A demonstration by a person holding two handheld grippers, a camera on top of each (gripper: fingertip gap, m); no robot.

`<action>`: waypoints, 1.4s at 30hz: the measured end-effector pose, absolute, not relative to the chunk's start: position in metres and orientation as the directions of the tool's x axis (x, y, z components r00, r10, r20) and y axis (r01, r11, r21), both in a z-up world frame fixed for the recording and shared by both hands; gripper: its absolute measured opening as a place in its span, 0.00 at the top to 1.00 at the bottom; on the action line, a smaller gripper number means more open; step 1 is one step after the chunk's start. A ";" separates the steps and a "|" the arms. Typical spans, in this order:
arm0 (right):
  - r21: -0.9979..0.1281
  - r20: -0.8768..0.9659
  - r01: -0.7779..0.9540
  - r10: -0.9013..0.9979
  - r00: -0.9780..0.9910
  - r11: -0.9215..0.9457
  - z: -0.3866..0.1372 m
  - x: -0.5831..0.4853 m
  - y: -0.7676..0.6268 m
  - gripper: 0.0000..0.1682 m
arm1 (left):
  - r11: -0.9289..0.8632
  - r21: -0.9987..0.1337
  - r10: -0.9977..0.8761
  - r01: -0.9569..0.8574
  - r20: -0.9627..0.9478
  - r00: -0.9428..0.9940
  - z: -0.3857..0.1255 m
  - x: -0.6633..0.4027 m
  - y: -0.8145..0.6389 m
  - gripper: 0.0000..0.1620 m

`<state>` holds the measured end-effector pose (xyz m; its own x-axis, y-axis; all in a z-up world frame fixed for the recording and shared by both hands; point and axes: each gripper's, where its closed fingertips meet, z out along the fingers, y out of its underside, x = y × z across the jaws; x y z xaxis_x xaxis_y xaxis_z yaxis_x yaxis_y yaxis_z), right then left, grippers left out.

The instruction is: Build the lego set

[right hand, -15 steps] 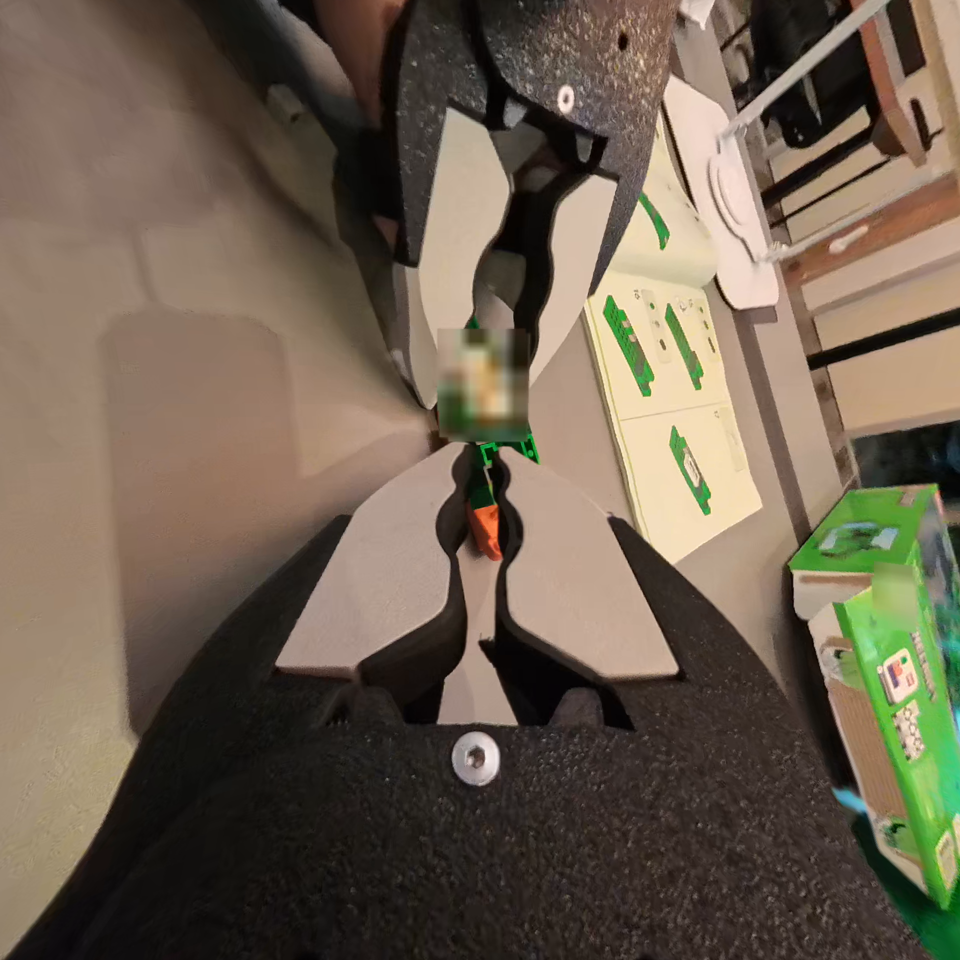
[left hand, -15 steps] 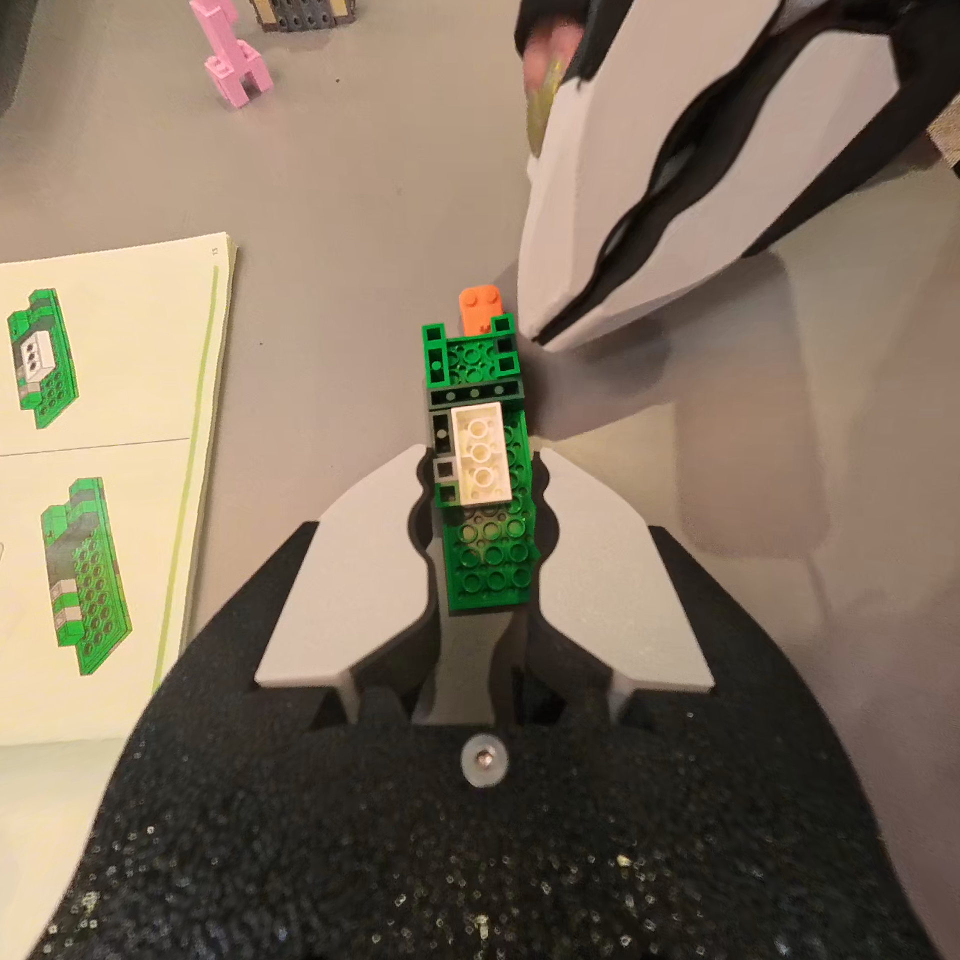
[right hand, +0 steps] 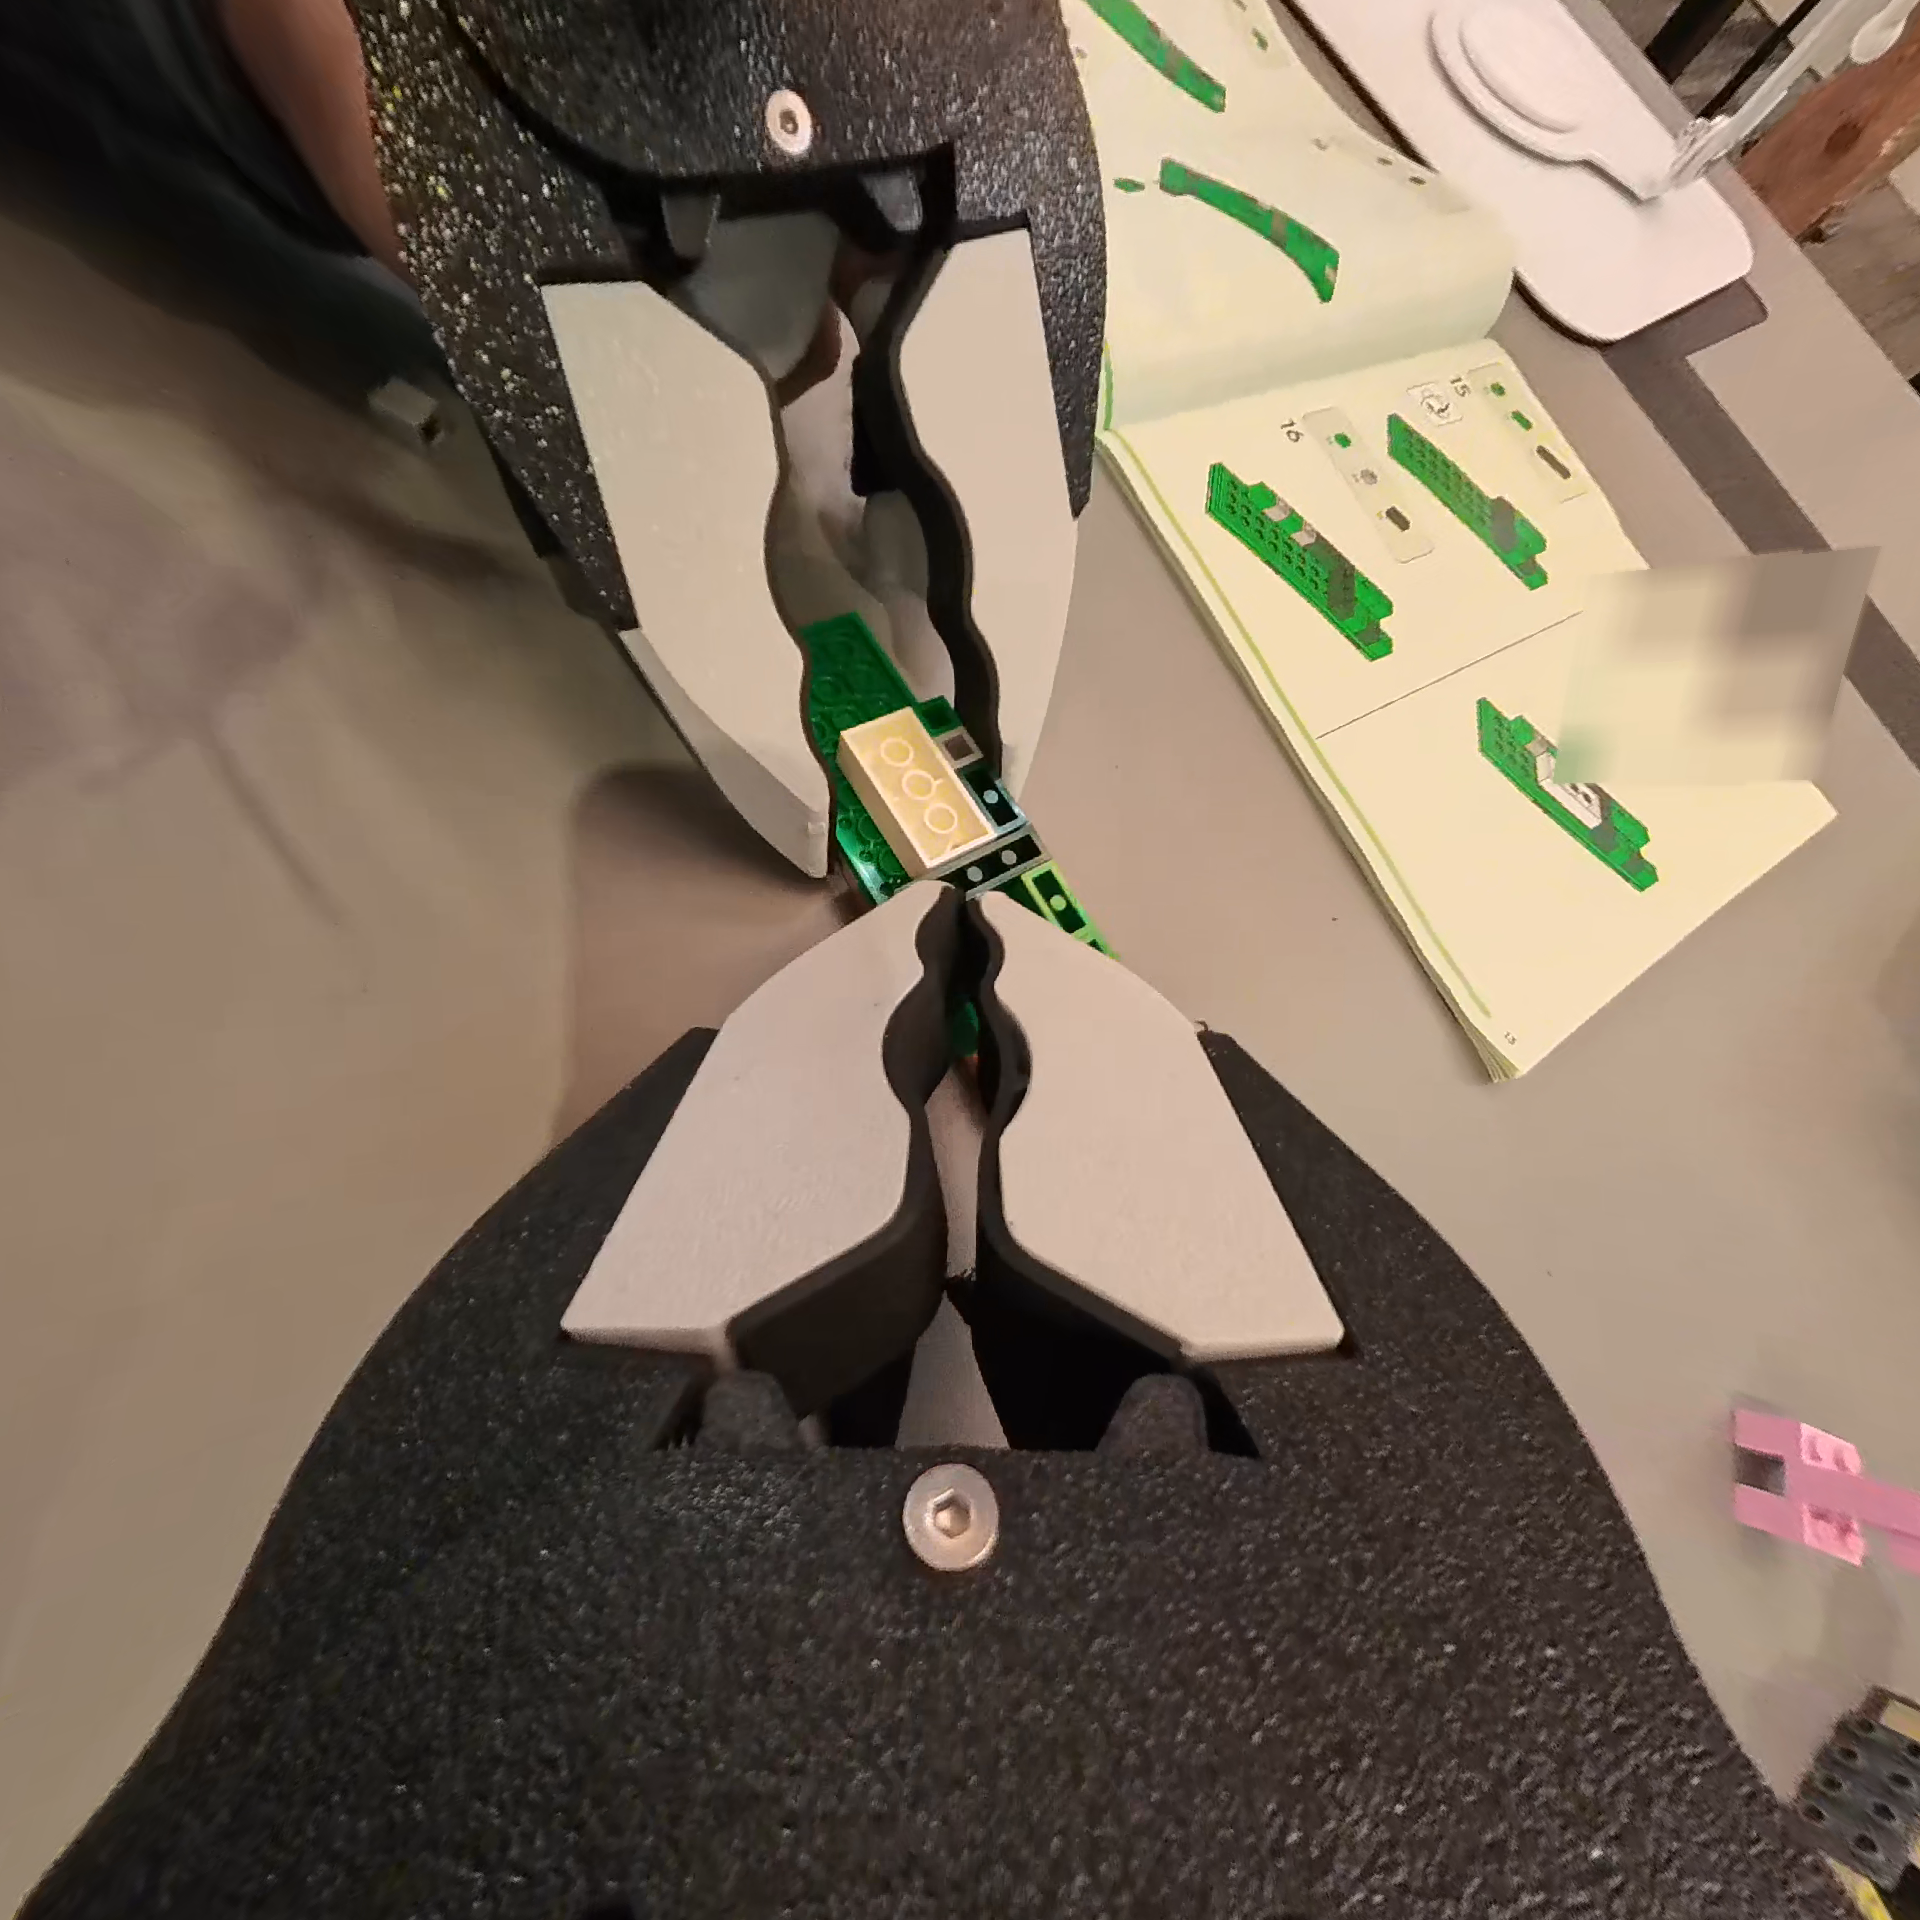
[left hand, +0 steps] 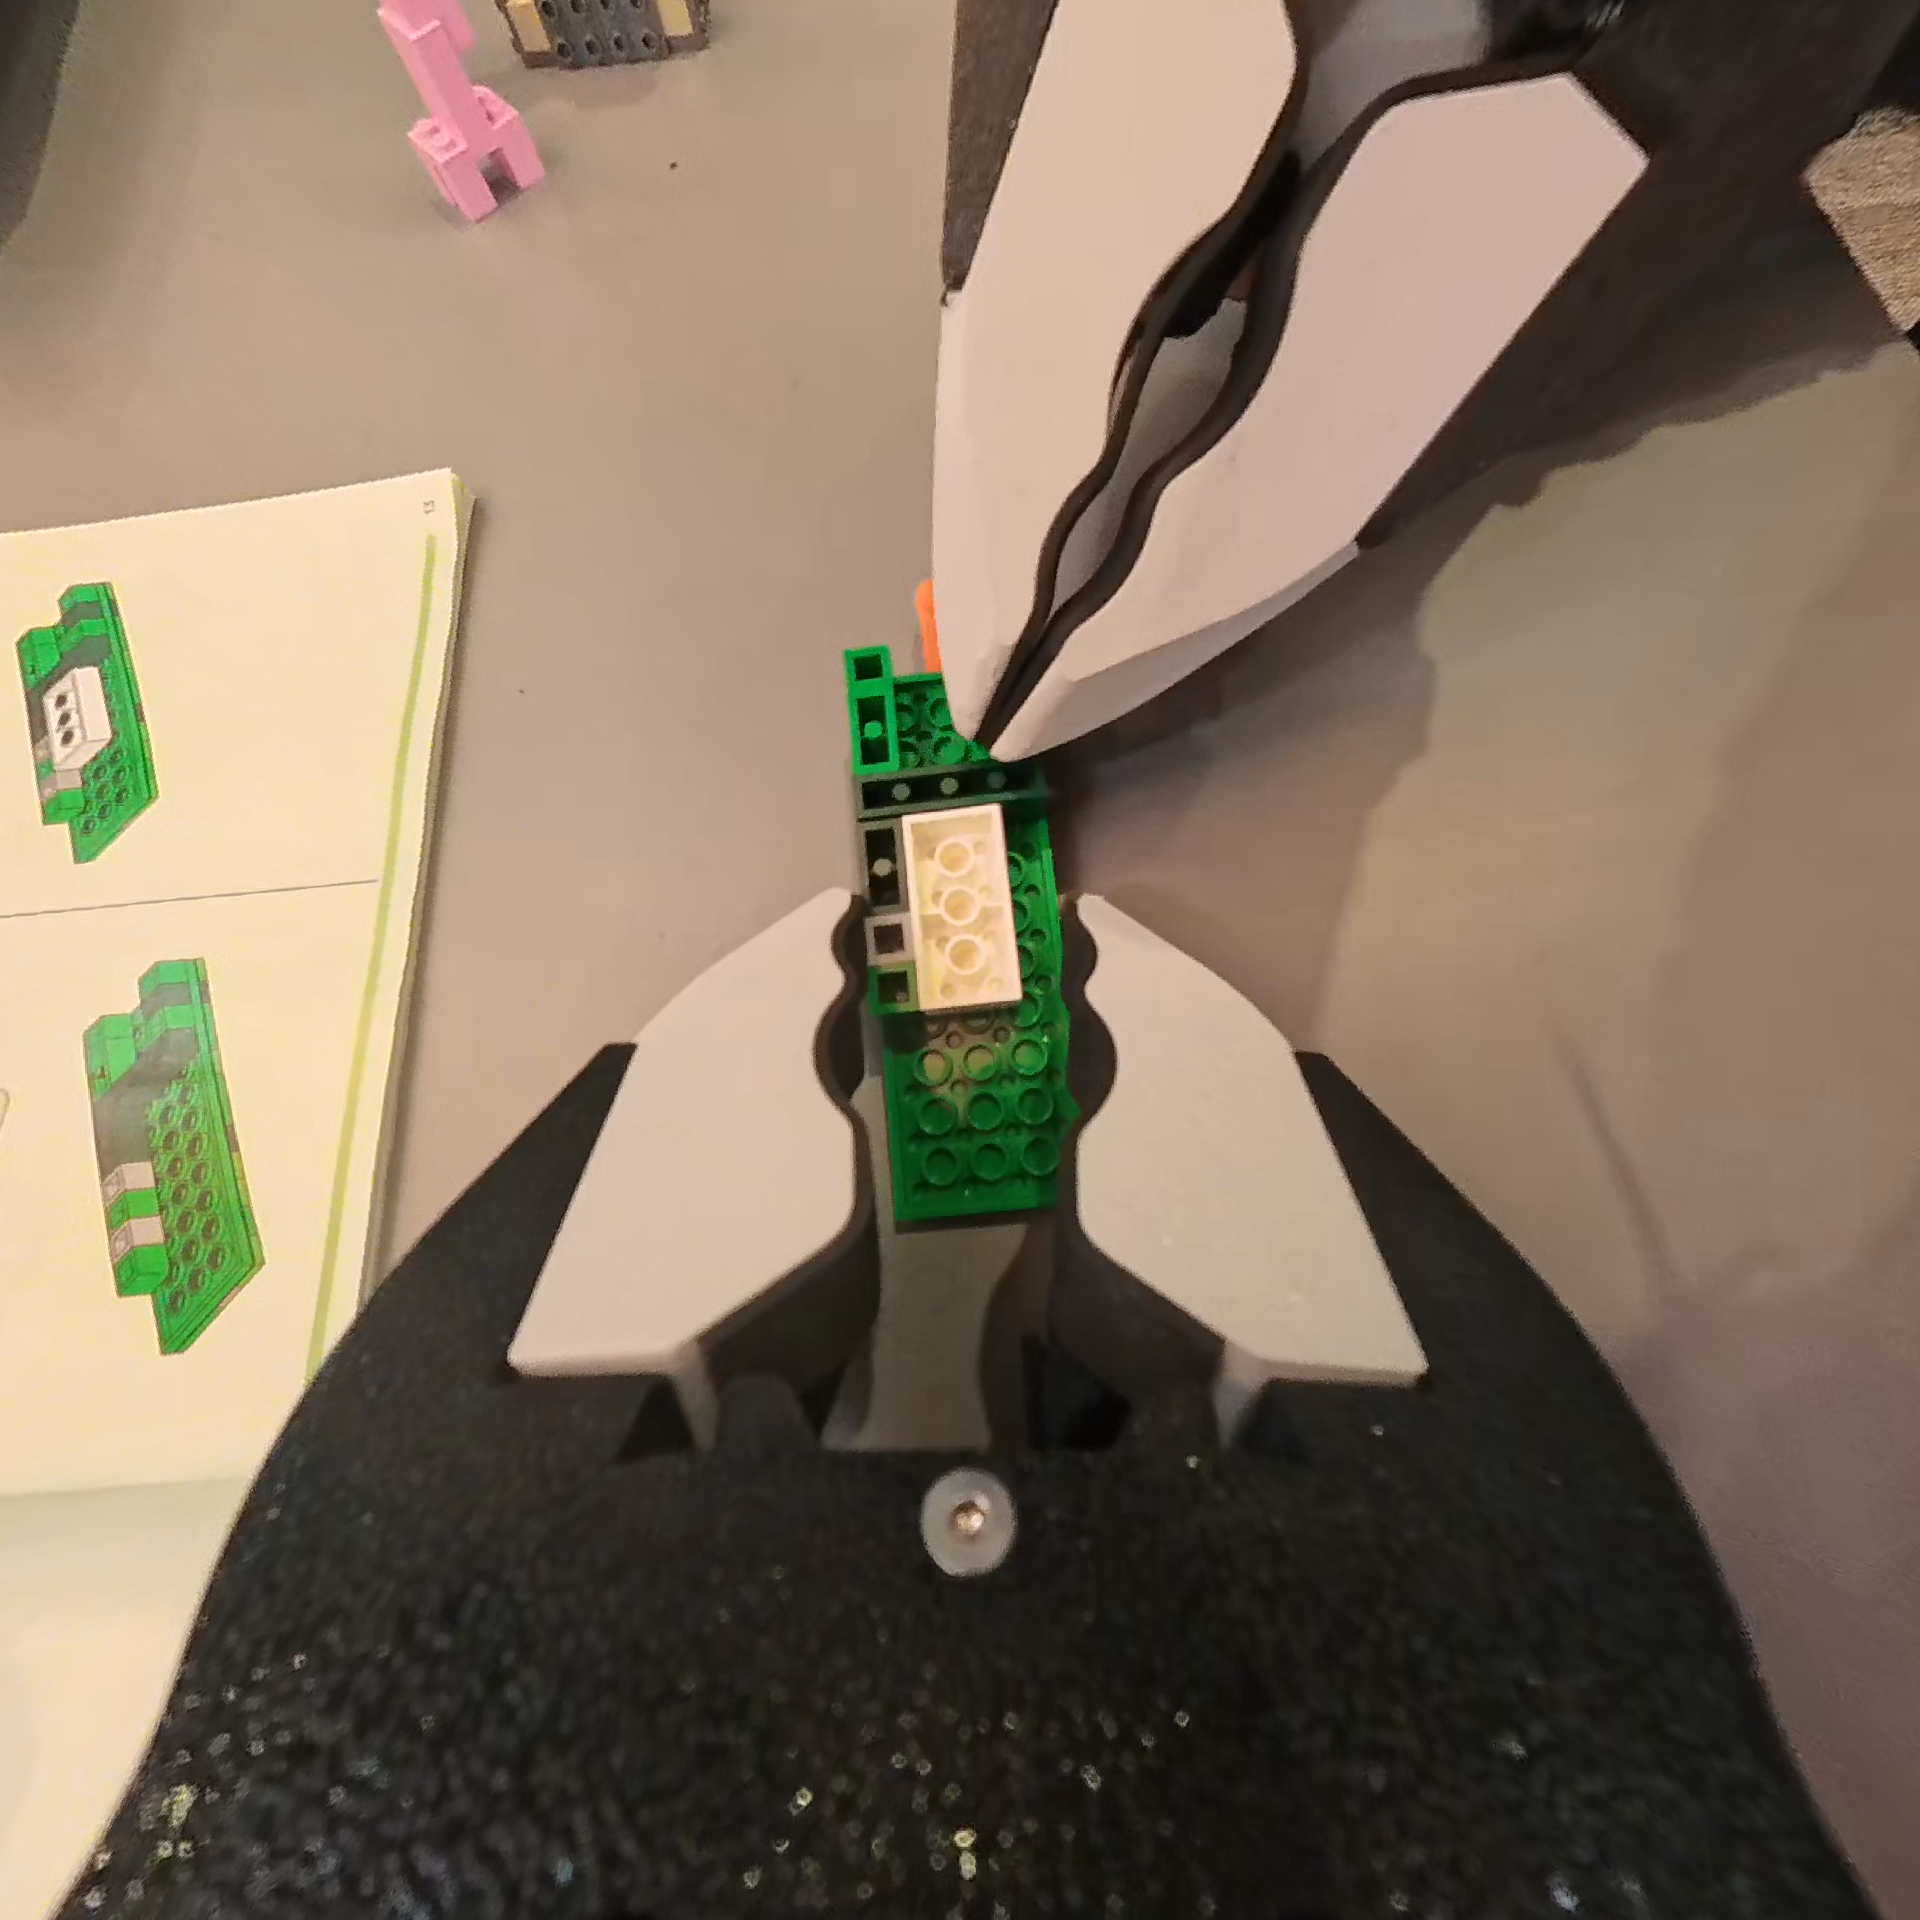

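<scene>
Here, in the left wrist view, the left gripper (left hand: 961, 925) sits at centre frame, its two grey fingers clamped on the sides of a green lego assembly (left hand: 971, 1112) held over a grey table (left hand: 644, 395). A white brick (left hand: 961, 909) w/ three studs sits on top of the green plate, beside dark and grey small bricks. The right gripper (left hand: 987, 732) comes in from the upper right, fingers pressed together, tips touching the far end of the assembly. An orange piece (left hand: 927, 629) peeks out just left of those tips; can't tell whether it's gripped.

At left of frame lies an open instruction booklet (left hand: 239, 727). A pink lego figure (left hand: 468, 135) stands at upper left, w/ a dark block (left hand: 603, 31) at the top edge next to it.

In the right wrist view the right gripper (right hand: 958, 904) is at centre, fingers nearly meeting, only a thin slit between them. The left gripper (right hand: 914, 790) enters from the top, holding the assembly (right hand: 852, 665). The booklet (right hand: 1455, 831) fills the right side. A pink piece (right hand: 1808, 1496) lies at lower right.
</scene>
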<state>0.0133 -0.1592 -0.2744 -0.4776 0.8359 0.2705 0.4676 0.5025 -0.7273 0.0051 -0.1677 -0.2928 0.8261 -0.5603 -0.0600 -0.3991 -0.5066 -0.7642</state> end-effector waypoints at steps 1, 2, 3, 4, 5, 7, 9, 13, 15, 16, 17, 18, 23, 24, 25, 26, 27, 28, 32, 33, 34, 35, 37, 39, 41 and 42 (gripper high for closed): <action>-0.731 0.264 0.467 0.837 -0.479 0.498 -0.275 0.013 -0.159 1.00 | -0.506 -0.765 -0.560 -0.399 -0.060 0.826 -0.293 0.005 -0.168 0.78; -0.735 0.258 0.465 0.838 -0.481 0.493 -0.275 0.013 -0.159 1.00 | -0.506 -0.765 -0.560 -0.398 -0.060 0.826 -0.293 0.005 -0.168 0.78; -0.737 0.255 0.466 0.839 -0.480 0.490 -0.275 0.013 -0.158 1.00 | -0.506 -0.766 -0.560 -0.397 -0.059 0.827 -0.293 0.006 -0.168 0.78; -0.740 0.253 0.464 0.840 -0.480 0.487 -0.275 0.013 -0.158 1.00 | -0.506 -0.766 -0.559 -0.396 -0.058 0.827 -0.293 0.006 -0.167 0.78; -0.744 0.248 0.462 0.842 -0.479 0.482 -0.275 0.013 -0.158 1.00 | -0.506 -0.766 -0.559 -0.397 -0.059 0.827 -0.293 0.006 -0.167 0.78; -0.757 0.237 0.457 0.849 -0.473 0.467 -0.274 0.013 -0.158 1.00 | -0.509 -0.766 -0.559 -0.392 -0.053 0.828 -0.293 0.006 -0.167 0.78; -0.778 0.250 0.429 0.853 -0.458 0.459 -0.271 0.012 -0.157 1.00 | -0.511 -0.768 -0.559 -0.386 -0.045 0.828 -0.293 0.006 -0.167 0.78; -0.803 0.299 0.366 0.849 -0.436 0.471 -0.259 0.017 -0.152 1.00 | -0.512 -0.767 -0.558 -0.388 -0.046 0.829 -0.293 0.006 -0.167 0.78; -0.787 0.376 0.318 0.820 -0.431 0.528 -0.255 0.020 -0.152 0.96 | -0.514 -0.766 -0.555 -0.386 -0.046 0.830 -0.293 0.006 -0.167 0.78; -0.768 0.419 0.298 0.797 -0.435 0.567 -0.254 0.022 -0.152 0.91 | -0.517 -0.766 -0.553 -0.381 -0.041 0.832 -0.293 0.006 -0.167 0.78; -0.741 0.464 0.282 0.768 -0.441 0.610 -0.255 0.024 -0.153 0.89 | -0.520 -0.767 -0.549 -0.375 -0.036 0.835 -0.293 0.005 -0.167 0.78; -0.704 0.517 0.269 0.735 -0.439 0.657 -0.255 0.025 -0.153 0.85 | -0.523 -0.767 -0.544 -0.371 -0.034 0.839 -0.293 0.004 -0.166 0.78; -0.467 0.754 0.209 0.510 -0.414 0.859 -0.257 0.023 -0.154 0.80 | -0.515 -0.788 -0.521 -0.338 -0.025 0.853 -0.283 0.001 -0.165 0.78; -0.429 0.777 0.208 0.476 -0.412 0.879 -0.258 0.022 -0.154 0.80 | -0.513 -0.794 -0.516 -0.327 -0.019 0.856 -0.280 0.000 -0.165 0.78; -0.398 0.800 0.204 0.447 -0.400 0.894 -0.257 0.020 -0.153 0.79 | -0.512 -0.799 -0.513 -0.316 -0.012 0.859 -0.277 0.000 -0.165 0.78; -0.373 0.826 0.194 0.420 -0.377 0.907 -0.254 0.017 -0.153 0.79 | -0.511 -0.803 -0.511 -0.307 -0.004 0.860 -0.275 0.000 -0.165 0.78; -0.346 0.848 0.186 0.391 -0.357 0.920 -0.252 0.015 -0.153 0.78 | -0.511 -0.806 -0.509 -0.299 0.003 0.861 -0.273 0.000 -0.165 0.78; -0.318 0.868 0.181 0.362 -0.340 0.931 -0.249 0.013 -0.154 0.77 | -0.510 -0.809 -0.508 -0.293 0.009 0.861 -0.271 0.000 -0.165 0.78; -0.172 0.926 0.175 0.220 -0.306 0.969 -0.248 0.008 -0.153 0.77 | -0.502 -0.818 -0.511 -0.282 0.018 0.859 -0.265 0.003 -0.166 0.78; -0.145 0.935 0.174 0.192 -0.299 0.974 -0.248 0.008 -0.153 0.77 | -0.500 -0.820 -0.512 -0.279 0.020 0.859 -0.264 0.003 -0.166 0.78; -0.123 0.939 0.174 0.171 -0.299 0.977 -0.249 0.008 -0.153 0.78 | -0.498 -0.823 -0.513 -0.275 0.024 0.858 -0.262 0.004 -0.166 0.78; -0.104 0.944 0.179 0.154 -0.292 0.978 -0.249 0.007 -0.152 0.79 | -0.495 -0.826 -0.515 -0.269 0.030 0.857 -0.261 0.005 -0.166 0.78; -0.065 0.951 0.183 0.116 -0.286 0.981 -0.250 0.006 -0.150 0.83 | -0.492 -0.831 -0.519 -0.259 0.041 0.854 -0.258 0.006 -0.166 0.78; -0.017 0.963 0.172 0.062 -0.262 0.985 -0.248 0.006 -0.150 0.89 | -0.494 -0.828 -0.516 -0.265 0.034 0.856 -0.258 0.006 -0.166 0.78; 0.016 0.970 0.177 0.028 -0.242 0.984 -0.247 0.005 -0.149 0.89 | -0.495 -0.828 -0.510 -0.264 0.031 0.860 -0.258 0.005 -0.166 0.78; 0.040 0.974 0.175 0.001 -0.225 0.984 -0.245 0.005 -0.149 0.89 | -0.496 -0.830 -0.509 -0.255 0.040 0.860 -0.257 0.005 -0.166 0.78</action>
<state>0.0046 -0.1490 -0.2452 -0.2248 0.0006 0.9744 0.1749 0.9838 0.0397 0.0051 -0.1661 -0.2573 0.8599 -0.5088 0.0400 -0.2552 -0.4965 -0.8297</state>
